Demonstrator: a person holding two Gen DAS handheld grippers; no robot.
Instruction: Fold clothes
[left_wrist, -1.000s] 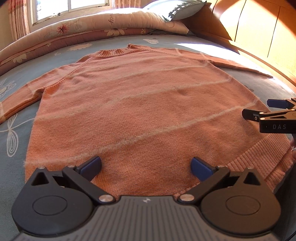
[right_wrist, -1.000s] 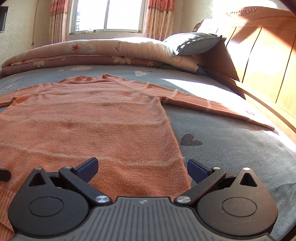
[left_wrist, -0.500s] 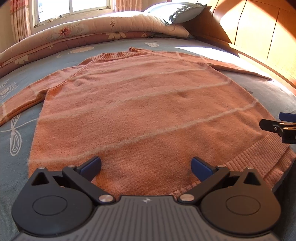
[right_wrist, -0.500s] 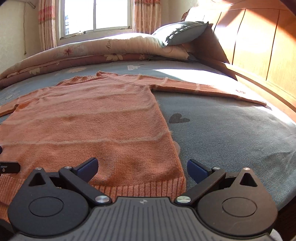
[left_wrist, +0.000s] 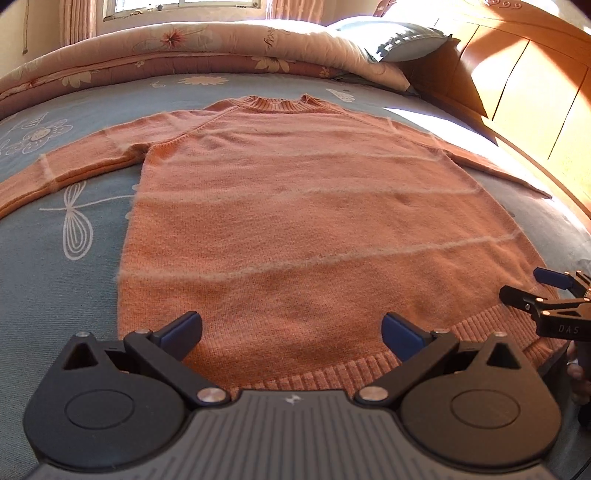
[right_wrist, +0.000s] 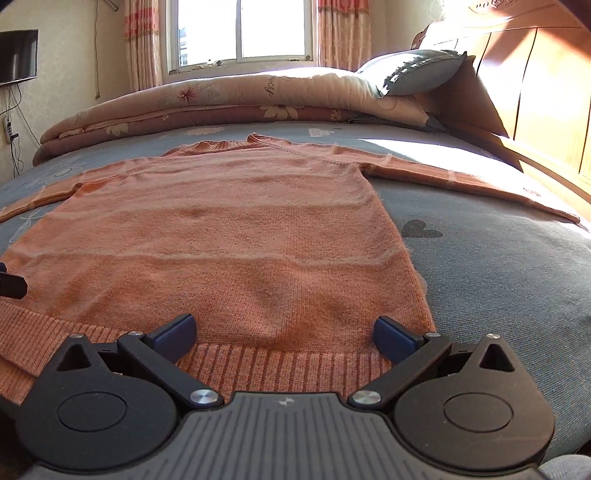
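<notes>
While the orange sweater (left_wrist: 303, 221) lies flat and wide on the bed (right_wrist: 498, 280), it has no fold in it that I can see; its body spreads out ahead of both sets of fingers, the neck is at the far end, and one sleeve (left_wrist: 74, 166) runs out to the left and the other sleeve (right_wrist: 461, 181) to the right; so all the folding is left to do, though I cannot say if it was laid out fresh or opened up again. The ribbed hem (right_wrist: 288, 363) is right under and between the fingers, on the near side. Far beyond the fingers sit a rolled flowery quilt (right_wrist: 229, 99) and a grey pillow (right_wrist: 417, 74), with a wooden headboard (right_wrist: 546, 92) off to the right; none of them touch the sweater, so nothing stands in the way. The left gripper (left_wrist: 291, 330) is spread wide and holds nothing; the right gripper (right_wrist: 282, 332) is spread wide too, empty, just above the hem.
</notes>
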